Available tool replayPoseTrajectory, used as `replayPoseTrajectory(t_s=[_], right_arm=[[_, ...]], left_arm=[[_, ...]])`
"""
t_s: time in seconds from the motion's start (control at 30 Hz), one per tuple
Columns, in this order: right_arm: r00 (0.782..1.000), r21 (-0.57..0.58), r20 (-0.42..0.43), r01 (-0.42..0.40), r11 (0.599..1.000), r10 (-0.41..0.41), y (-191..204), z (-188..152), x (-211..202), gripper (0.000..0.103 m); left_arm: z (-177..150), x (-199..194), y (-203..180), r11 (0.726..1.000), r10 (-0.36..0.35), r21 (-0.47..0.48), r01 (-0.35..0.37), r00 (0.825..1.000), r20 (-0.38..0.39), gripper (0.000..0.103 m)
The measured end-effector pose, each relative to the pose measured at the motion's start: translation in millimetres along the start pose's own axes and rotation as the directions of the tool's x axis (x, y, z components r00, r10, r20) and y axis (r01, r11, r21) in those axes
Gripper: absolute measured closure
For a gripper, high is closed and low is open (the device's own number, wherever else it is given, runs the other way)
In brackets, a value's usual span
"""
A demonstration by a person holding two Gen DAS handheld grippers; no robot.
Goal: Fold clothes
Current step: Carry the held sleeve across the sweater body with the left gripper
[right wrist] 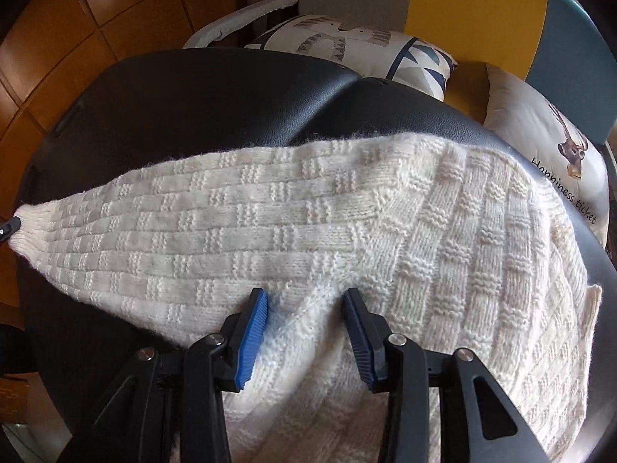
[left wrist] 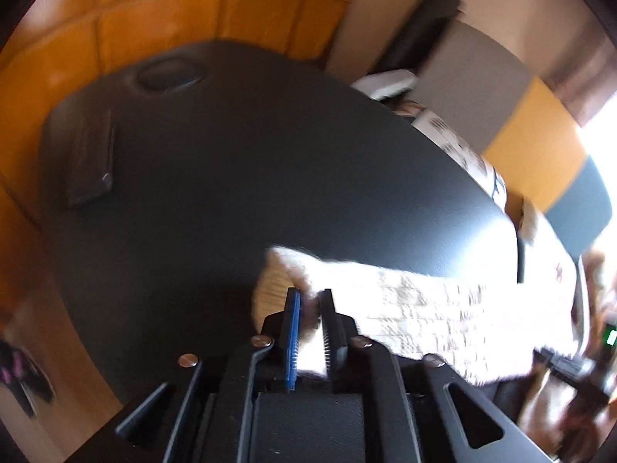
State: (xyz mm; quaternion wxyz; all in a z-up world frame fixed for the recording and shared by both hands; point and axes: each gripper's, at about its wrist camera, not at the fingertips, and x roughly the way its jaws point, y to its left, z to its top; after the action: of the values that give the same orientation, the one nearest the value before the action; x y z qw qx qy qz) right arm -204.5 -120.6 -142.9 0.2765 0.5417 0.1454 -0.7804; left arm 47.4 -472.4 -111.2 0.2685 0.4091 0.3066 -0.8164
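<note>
Lying spread across a black leather-look padded surface (right wrist: 200, 88), a cream basket-weave knitted sweater (right wrist: 270, 223) has one sleeve (right wrist: 127, 227) stretched out to the left in the right wrist view, its ribbed cuff (right wrist: 23, 227) reaching the surface's edge. The right gripper (right wrist: 306, 301) points down at the knit where the sleeve meets the body, its jaws standing apart with a raised fold of wool between them; the blue-padded fingers (right wrist: 254, 332) sit on either side of that fold, and whether they press on it cannot be told. In the blurred left wrist view, the left gripper (left wrist: 310, 301) has its jaws drawn narrow, pinching the cuff end of the sleeve (left wrist: 304, 270), which trails away to the right, bright and overexposed. Beyond the padded surface sit two printed cushions (right wrist: 347, 44), one showing a deer and the words "Happiness ticket" (right wrist: 555, 154), against yellow and blue-grey upholstery (right wrist: 474, 4). Orange-brown floor tiles (left wrist: 154, 7) surround the furniture.
</note>
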Motion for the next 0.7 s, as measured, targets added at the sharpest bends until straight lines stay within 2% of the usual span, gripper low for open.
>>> replayPoseTrajectory(t_s=[0.1, 0.2, 0.33, 0.47, 0.5, 0.57, 0.63, 0.7], right_arm=[[1.000, 0.020, 0.017, -0.016, 1.000, 0.016, -1, -5, -2, 0.060], [1.000, 0.017, 0.016, -0.003, 1.000, 0.003, 4, -7, -3, 0.059], [1.000, 0.015, -0.017, 0.007, 1.000, -0.007, 8, -1, -1, 0.059], [0.999, 0.019, -0.043, 0.014, 1.000, -0.013, 10, 7, 2, 0.058], [0.999, 0.018, -0.049, 0.019, 1.000, -0.018, 11, 9, 3, 0.058], [0.998, 0.017, -0.061, 0.028, 0.999, -0.027, 13, 13, 5, 0.057], [0.998, 0.023, -0.056, 0.036, 0.999, -0.035, 14, 16, 7, 0.055], [0.999, 0.048, -0.025, -0.019, 0.999, 0.020, 7, 17, -2, 0.055]], left_arm=[[6, -13, 27, 0.998, 0.011, -0.056, -0.011, 1.000, 0.014, 0.080], [1, -18, 43, 0.997, -0.014, -0.075, 0.012, 1.000, -0.026, 0.080], [-18, -7, 27, 1.000, -0.018, -0.005, 0.017, 0.996, -0.089, 0.080], [-28, 11, -9, 0.993, -0.057, 0.095, 0.065, 0.995, -0.086, 0.080], [-29, 18, -18, 0.991, -0.050, 0.117, 0.061, 0.995, -0.092, 0.080], [-26, 40, -30, 0.989, 0.017, 0.151, 0.000, 0.993, -0.116, 0.080], [-18, 49, -37, 0.985, 0.062, 0.164, -0.046, 0.994, -0.093, 0.080], [-7, 55, -40, 0.986, 0.090, 0.146, -0.074, 0.990, -0.110, 0.080]])
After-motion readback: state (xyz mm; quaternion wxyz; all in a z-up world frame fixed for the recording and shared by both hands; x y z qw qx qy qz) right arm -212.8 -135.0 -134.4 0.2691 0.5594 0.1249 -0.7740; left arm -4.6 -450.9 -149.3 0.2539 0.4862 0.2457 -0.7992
